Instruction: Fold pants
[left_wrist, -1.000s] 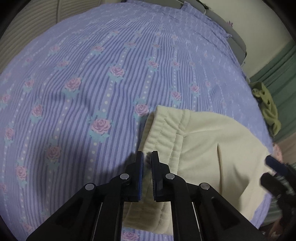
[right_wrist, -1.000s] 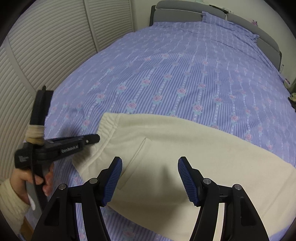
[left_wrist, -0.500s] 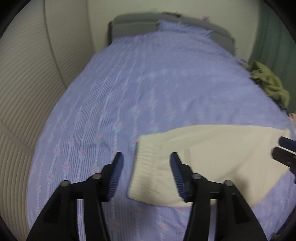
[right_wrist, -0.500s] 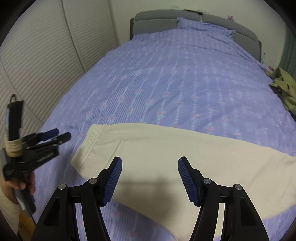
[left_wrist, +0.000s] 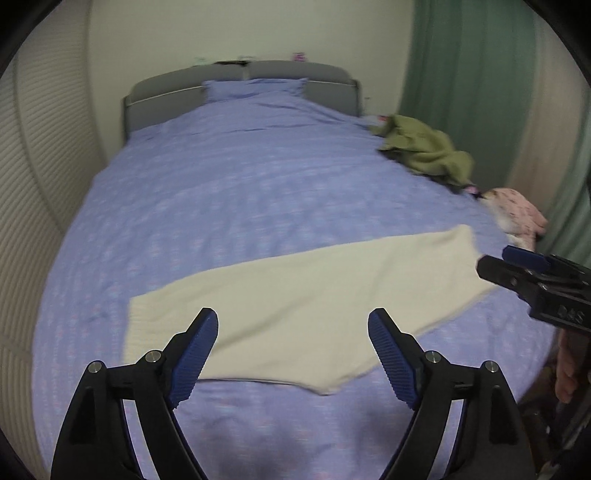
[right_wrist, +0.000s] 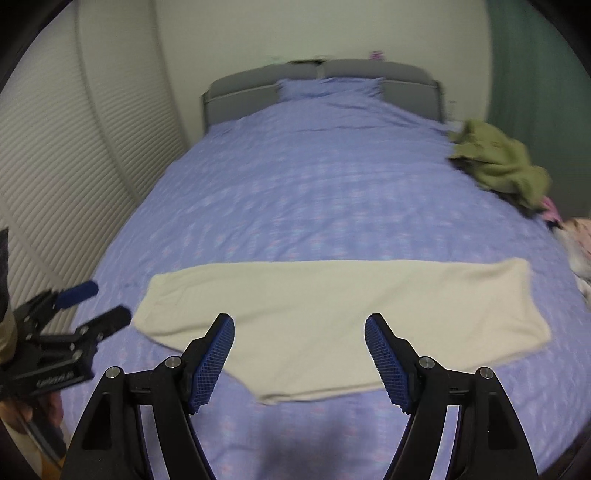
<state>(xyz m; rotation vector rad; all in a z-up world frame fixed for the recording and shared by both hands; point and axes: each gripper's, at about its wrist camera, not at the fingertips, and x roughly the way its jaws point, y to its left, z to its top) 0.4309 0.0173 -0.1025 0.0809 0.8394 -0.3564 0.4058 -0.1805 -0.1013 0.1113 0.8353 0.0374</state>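
Observation:
Cream pants lie flat in a long strip across the near part of the bed, waistband at the left, leg ends at the right; they also show in the right wrist view. My left gripper is open and empty, held back above the near edge of the pants. My right gripper is open and empty, also above the near edge. Each gripper shows in the other's view: the right one at the right edge, the left one at the left edge.
The bed has a purple striped floral cover and a grey headboard. A green garment and a pink cloth lie at the right edge. Slatted closet doors stand at left, a green curtain at right.
My left gripper has let go of the waistband and opened. Both grippers have pulled back and up from the pants, which now lie flat on the bed.

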